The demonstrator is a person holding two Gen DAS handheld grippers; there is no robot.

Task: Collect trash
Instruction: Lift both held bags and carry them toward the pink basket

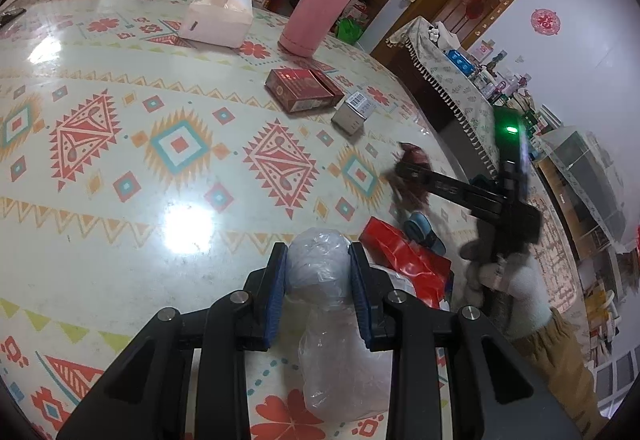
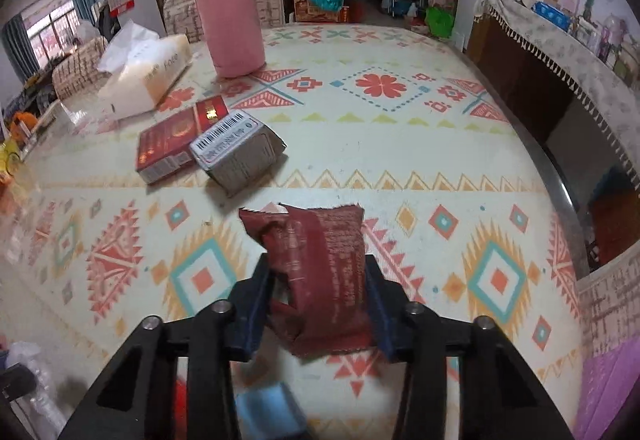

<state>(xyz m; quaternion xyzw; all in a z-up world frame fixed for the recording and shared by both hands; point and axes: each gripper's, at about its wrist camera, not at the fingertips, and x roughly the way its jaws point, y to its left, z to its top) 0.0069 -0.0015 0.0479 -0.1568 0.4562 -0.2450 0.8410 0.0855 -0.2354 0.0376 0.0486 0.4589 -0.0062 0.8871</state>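
Gripping a crumpled clear plastic bag (image 1: 320, 280), the left gripper (image 1: 319, 258) had both blue pads pressed against it above the patterned table (image 1: 120, 232). The right gripper (image 2: 318, 276) was clamped on a dark red wrapper (image 2: 320, 272), its torn top standing clear above the fingertips. From the left wrist view that wrapper appeared blurred near the table's right edge, where a gloved hand (image 1: 516, 288) carried the tool. Open tabletop lay to the left and ahead; two red boxes (image 1: 302, 89) and a grey carton (image 1: 352, 113) lay together farther back, a pink bottle (image 1: 316, 11) and a tissue box (image 1: 218, 17) beyond them. Beside the bag lay a red packet (image 1: 404, 260) and a blue object (image 1: 424, 232), the latter partly hidden and hard to identify. A draped cabinet (image 2: 560, 55) stood just past the table's right edge.
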